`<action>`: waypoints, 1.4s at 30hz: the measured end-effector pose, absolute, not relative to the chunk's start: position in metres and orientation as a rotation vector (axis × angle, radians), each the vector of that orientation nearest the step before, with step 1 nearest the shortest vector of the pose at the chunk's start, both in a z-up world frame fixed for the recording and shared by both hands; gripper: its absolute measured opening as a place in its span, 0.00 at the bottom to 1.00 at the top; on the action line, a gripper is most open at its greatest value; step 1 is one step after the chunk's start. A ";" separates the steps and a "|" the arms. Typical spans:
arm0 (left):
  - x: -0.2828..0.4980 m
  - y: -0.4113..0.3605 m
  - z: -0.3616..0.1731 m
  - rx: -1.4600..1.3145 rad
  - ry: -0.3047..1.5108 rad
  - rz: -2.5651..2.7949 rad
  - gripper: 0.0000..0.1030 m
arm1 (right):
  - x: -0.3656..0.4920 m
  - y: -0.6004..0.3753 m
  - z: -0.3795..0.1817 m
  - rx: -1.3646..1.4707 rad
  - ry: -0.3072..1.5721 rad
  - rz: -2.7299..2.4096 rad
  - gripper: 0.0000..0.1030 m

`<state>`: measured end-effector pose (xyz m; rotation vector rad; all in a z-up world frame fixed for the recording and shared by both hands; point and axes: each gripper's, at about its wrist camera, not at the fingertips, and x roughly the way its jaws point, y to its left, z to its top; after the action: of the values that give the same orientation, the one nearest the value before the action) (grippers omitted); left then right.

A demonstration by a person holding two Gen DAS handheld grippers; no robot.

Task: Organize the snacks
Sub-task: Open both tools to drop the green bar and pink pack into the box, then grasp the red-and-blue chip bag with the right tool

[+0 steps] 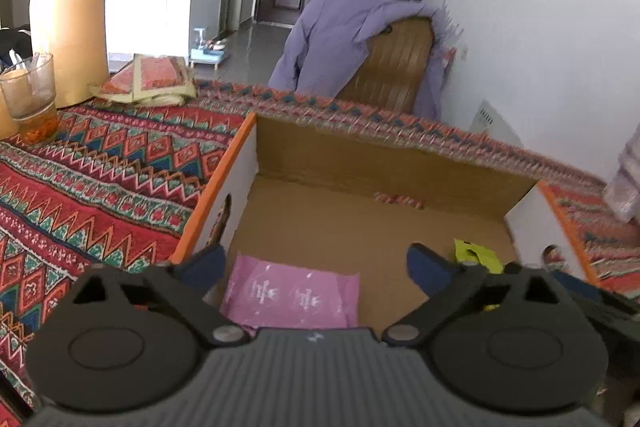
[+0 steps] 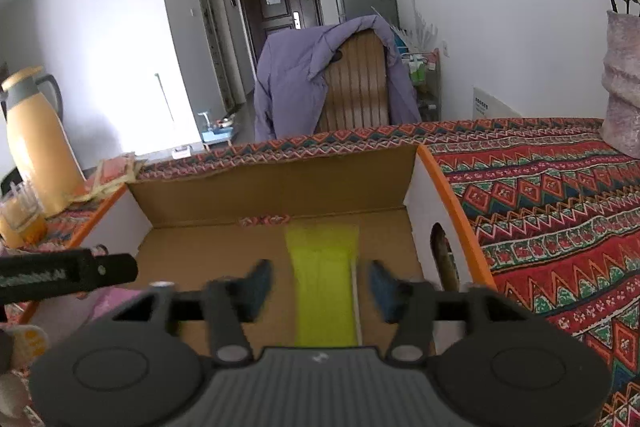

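1. The left gripper (image 1: 314, 267) was spread wide, empty; a pink pack (image 1: 292, 295) lay in the box (image 1: 360, 155) at 6 o'clock.
2. The right gripper (image 2: 318, 285) was part open; a yellow pack (image 2: 324, 287), pointing 12 o'clock, was seen loose between its jaws.

The left gripper (image 1: 316, 263) hangs over an open cardboard box (image 1: 360, 163) with orange edges, its fingers (image 1: 426, 265) spread wide with nothing between them. A pink packet (image 1: 292, 291) lies flat on the box floor, a yellow-green packet (image 1: 476, 255) to its right. The box sits on a desk under a patterned cloth (image 1: 100, 163), with a thermos jug (image 1: 70, 11) and a glass (image 1: 30, 95) at the far left
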<state>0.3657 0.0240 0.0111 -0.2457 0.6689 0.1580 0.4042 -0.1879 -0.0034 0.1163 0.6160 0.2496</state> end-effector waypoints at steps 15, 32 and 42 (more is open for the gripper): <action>0.321 0.030 0.056 -0.220 0.615 0.172 1.00 | 0.357 -0.193 0.041 0.063 0.534 0.262 1.00; 0.203 0.040 0.053 -0.171 0.614 0.138 1.00 | 0.221 -0.212 0.051 0.087 0.511 0.351 1.00; 0.140 0.051 0.024 -0.173 0.647 0.120 1.00 | 0.168 -0.213 0.033 0.122 0.544 0.389 1.00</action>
<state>0.1401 0.0513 0.0241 -0.1726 0.6473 0.1199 0.1683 -0.2126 0.0332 0.1222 0.5442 0.3894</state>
